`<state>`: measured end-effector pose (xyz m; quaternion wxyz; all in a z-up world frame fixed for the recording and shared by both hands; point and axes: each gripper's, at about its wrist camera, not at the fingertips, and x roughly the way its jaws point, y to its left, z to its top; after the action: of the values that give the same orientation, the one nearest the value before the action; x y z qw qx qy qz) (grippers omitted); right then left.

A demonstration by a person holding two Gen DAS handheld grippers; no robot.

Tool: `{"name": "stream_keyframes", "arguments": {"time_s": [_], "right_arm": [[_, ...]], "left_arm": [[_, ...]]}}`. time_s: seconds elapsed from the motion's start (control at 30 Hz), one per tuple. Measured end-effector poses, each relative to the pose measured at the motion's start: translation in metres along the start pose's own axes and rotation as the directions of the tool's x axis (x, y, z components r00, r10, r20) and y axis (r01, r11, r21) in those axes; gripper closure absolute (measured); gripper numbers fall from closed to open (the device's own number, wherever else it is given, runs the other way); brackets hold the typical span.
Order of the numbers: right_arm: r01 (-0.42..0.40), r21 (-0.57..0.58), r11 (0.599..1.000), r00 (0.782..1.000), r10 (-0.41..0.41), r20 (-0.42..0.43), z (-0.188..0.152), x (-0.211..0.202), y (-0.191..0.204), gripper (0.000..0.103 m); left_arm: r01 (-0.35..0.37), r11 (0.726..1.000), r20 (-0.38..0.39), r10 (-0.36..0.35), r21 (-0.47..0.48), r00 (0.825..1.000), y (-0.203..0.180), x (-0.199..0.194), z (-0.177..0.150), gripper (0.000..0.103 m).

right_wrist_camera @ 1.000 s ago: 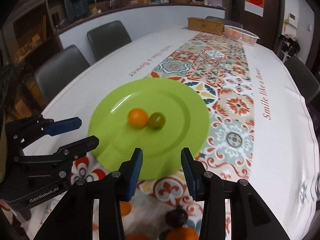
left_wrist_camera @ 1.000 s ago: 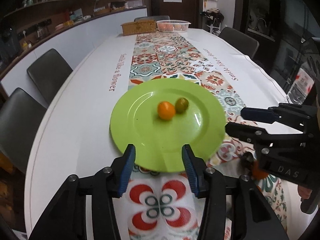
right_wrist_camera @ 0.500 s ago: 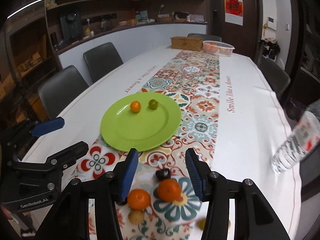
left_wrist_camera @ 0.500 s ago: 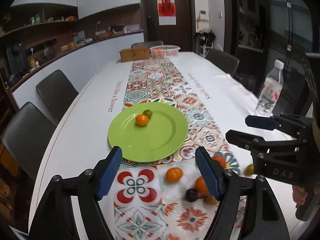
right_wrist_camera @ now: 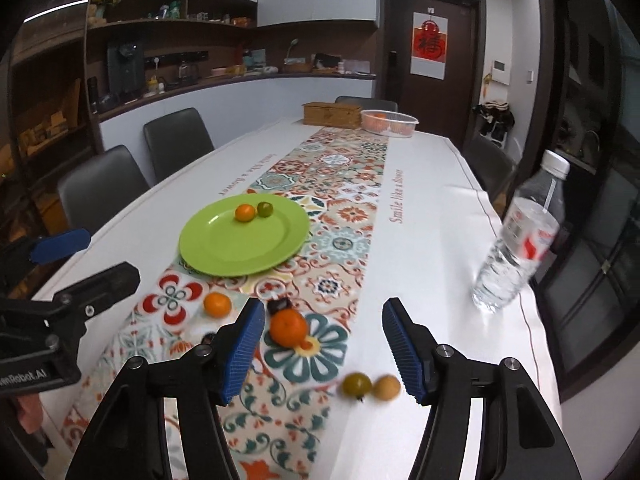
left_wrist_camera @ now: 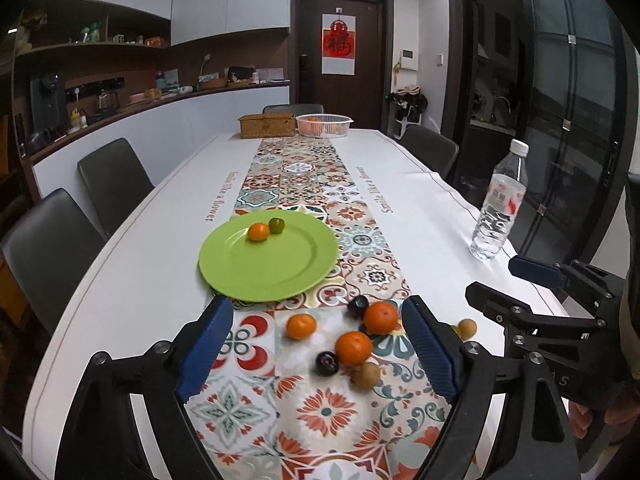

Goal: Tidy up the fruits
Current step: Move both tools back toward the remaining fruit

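A green plate (left_wrist_camera: 304,276) (right_wrist_camera: 208,252) on the patterned runner carries a small orange fruit (left_wrist_camera: 258,232) (right_wrist_camera: 245,213) and a green fruit (left_wrist_camera: 276,225) (right_wrist_camera: 264,209). Nearer me, loose fruit lies on the runner: oranges (left_wrist_camera: 353,348) (right_wrist_camera: 288,328), dark plums (left_wrist_camera: 327,363), a brownish fruit (left_wrist_camera: 365,375) and a green tomato (right_wrist_camera: 356,384). My left gripper (left_wrist_camera: 318,350) hovers over this cluster, jaws opening, nothing pressed between them. My right gripper (right_wrist_camera: 324,350) hangs above the same fruit, jaws also opening and empty.
A clear water bottle (left_wrist_camera: 498,208) (right_wrist_camera: 520,240) stands near the table's right edge. A wicker box (left_wrist_camera: 267,126) and a white basket (left_wrist_camera: 324,125) with fruit sit at the far end. Dark chairs (left_wrist_camera: 114,184) line the left side.
Both grippers have pulled back and risen from the plate, and their jaws have widened. The loose fruit and the bottle have come into view.
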<state>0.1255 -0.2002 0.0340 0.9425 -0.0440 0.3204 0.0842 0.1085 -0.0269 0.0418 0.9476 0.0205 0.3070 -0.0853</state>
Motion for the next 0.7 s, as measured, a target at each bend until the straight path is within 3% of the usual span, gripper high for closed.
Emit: {"name": "stream_keyframes", "arguments": {"time_s": [0.2,0.43,0.7], "right_arm": [[0.02,0.018,1.0,0.999,-0.021,0.031,-0.024,-0.015,-0.005,0.041],[0.072,-0.039,0.997,0.995,-0.069,0.067,-0.045,-0.021,-0.005,0.041],[0.08,-0.089,0.993,0.997,-0.079,0.023,-0.063,-0.008,-0.009,0.041]], "left_arm": [[-0.013,1.0,0.009,0.013,0.007,1.0,-0.013,0.001,-0.018,0.016],[-0.08,0.993,0.047,0.076,0.082,0.996,-0.029,0.006,-0.042,0.016],[-0.062,0.99,0.009,0.061,0.123,0.998,-0.044,0.023,-0.056,0.017]]}}
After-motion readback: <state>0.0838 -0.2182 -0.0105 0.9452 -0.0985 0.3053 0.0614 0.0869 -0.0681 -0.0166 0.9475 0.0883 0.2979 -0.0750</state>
